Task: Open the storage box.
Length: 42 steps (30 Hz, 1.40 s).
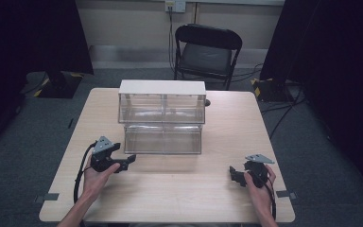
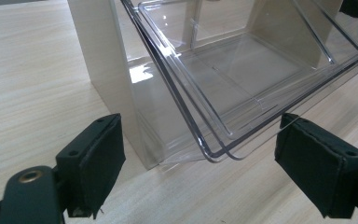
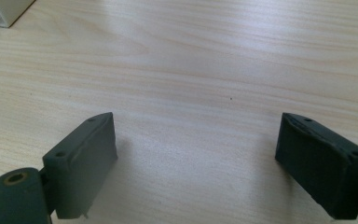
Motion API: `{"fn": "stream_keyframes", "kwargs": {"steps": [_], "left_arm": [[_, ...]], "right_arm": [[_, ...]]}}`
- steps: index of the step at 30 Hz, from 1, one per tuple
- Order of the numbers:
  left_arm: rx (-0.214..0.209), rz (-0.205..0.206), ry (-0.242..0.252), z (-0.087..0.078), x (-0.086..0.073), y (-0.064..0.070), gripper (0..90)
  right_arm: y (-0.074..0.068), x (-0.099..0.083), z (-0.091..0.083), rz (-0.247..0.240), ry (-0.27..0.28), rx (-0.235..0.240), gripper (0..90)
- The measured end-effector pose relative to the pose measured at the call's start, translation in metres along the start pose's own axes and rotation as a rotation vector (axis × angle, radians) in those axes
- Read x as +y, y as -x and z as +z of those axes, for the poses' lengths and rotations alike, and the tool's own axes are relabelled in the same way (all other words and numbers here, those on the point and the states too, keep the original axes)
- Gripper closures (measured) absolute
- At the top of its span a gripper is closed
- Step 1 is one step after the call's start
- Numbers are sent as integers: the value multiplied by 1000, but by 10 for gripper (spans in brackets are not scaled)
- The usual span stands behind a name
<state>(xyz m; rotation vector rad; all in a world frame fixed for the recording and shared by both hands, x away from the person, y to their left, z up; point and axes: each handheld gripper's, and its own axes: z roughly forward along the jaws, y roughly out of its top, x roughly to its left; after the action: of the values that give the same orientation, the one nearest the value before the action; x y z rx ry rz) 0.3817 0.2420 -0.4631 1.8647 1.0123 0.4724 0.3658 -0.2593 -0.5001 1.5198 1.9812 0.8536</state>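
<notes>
**Holding both grippers wide over a pale worktop**

Resting low near the front edge, the left gripper (image 1: 123,163) sits in the person's left hand (image 1: 94,177) with its jaws spread wide and nothing between them. In the left gripper view it (image 2: 198,163) points at the lower front corner of a clear plastic drawer unit (image 2: 223,84), just beside it but not touching. The right gripper (image 1: 236,176), held by the right hand (image 1: 260,187), is also wide apart and empty; in the right gripper view it (image 3: 196,158) faces bare wood, with a white corner of the unit (image 3: 2,9) at the upper left.

The drawer unit (image 1: 162,116) stands mid-worktop, nearer the far edge. It has a white top, two clear compartments above and one wide clear drawer below, tipped out towards the person.

The worktop (image 1: 179,198) is light wood-grain laminate. Grey carpet (image 1: 23,137) lies around it. A black folding chair (image 1: 207,49) stands beyond the far edge against a pale wall with a socket (image 1: 175,5). Dark curtains (image 1: 28,33) hang on both sides, and cables (image 1: 283,109) trail across the floor at the right.
</notes>
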Motion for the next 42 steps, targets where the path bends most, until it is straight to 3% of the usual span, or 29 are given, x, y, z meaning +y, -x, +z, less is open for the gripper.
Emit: {"fn": "stream_keyframes", "kwargs": {"steps": [10, 13, 19, 26, 34, 40, 42], "left_arm": [[-12, -3, -26, 4, 3, 3, 158], [-12, 21, -25, 6, 5, 5, 157], [-8, 16, -29, 7, 7, 8, 154], [-9, 44, -33, 7, 11, 9, 153], [-4, 14, -11, 9, 19, 11, 153], [-1, 24, -29, 12, 19, 9, 143], [-15, 3, -22, 15, 19, 10, 119]], "right_arm": [[0, 0, 0, 0, 0, 1, 116], [0, 0, 0, -1, 0, 1, 116], [0, 0, 0, 1, 0, 0, 115], [0, 0, 0, 1, 0, 0, 116], [0, 0, 0, 0, -1, 1, 115], [0, 0, 0, -2, 0, 2, 114], [0, 0, 0, -2, 0, 2, 114]]}}
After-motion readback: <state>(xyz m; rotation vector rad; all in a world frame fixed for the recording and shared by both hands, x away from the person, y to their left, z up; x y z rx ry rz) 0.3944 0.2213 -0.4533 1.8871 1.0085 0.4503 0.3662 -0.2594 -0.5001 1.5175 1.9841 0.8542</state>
